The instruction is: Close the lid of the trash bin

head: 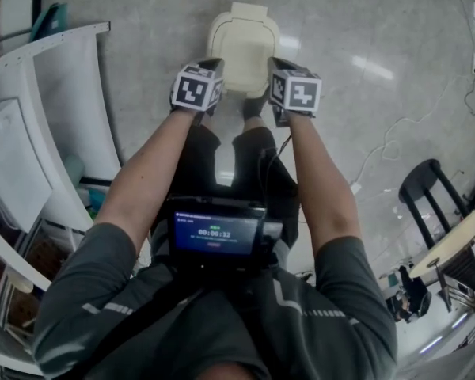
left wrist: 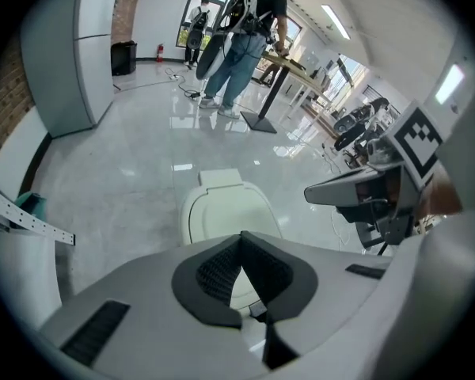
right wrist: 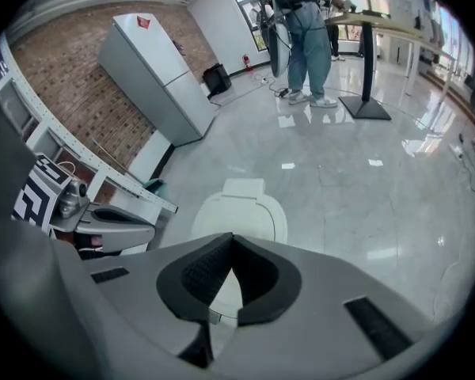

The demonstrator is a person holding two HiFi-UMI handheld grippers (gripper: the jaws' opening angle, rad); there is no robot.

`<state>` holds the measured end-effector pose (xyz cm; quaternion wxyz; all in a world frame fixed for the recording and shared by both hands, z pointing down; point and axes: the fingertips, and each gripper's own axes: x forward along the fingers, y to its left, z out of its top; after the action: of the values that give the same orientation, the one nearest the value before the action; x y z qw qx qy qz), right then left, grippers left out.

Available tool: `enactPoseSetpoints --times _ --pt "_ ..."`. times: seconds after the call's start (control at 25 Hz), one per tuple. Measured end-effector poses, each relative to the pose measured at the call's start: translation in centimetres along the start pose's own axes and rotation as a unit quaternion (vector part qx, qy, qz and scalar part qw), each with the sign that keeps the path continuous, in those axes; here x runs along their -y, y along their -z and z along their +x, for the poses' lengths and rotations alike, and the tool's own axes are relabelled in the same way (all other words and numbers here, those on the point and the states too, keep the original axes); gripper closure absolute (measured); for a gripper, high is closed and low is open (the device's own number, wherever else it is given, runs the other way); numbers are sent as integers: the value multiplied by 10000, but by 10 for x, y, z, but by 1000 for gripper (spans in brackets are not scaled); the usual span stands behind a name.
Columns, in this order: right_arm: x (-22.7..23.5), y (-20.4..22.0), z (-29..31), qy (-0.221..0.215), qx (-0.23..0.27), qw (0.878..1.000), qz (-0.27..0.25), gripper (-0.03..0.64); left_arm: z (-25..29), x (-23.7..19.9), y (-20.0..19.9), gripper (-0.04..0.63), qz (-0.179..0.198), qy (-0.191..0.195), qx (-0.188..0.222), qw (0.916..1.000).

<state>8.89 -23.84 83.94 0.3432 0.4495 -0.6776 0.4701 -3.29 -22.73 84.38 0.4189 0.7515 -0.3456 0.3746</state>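
the trash bin (head: 243, 50) sits on the floor (head: 348, 22), its lid (left wrist: 222, 212) looking flat down already. your left gripper (left wrist: 241, 237) and right gripper (right wrist: 231, 238) hang over the bin's near edge, fingers pressed together, empty. a hard push could slide the bin.

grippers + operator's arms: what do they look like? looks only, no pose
Left gripper and right gripper: pale grey moulded shells with black ribbed pads. Each carries a cube of black-and-white square markers. The person wears a dark grey top with short sleeves and thin pale stripes.
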Motion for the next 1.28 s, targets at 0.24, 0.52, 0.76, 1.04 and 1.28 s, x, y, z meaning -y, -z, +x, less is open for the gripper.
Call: enactPoseSetpoints --times 0.24,0.52,0.76,1.04,1.28 --pt "-9 -77 -61 -60 813 9966 -157 606 -48 8 -63 591 137 -107 679 9975" --pt "-33 -157 -154 -182 1839 9820 -396 606 -137 29 -150 591 606 -168 1723 9830" --pt "-72 -225 -240 -479 2646 9565 -1134 606 -204 44 -210 591 966 66 2470 9642" --pt "-104 -274 -355 -848 3692 9209 -922 606 -304 83 -269 591 1212 416 3229 9377" --pt "-119 -291 -414 -1001 4172 8987 -904 607 -367 114 -301 591 1609 493 3745 9118"
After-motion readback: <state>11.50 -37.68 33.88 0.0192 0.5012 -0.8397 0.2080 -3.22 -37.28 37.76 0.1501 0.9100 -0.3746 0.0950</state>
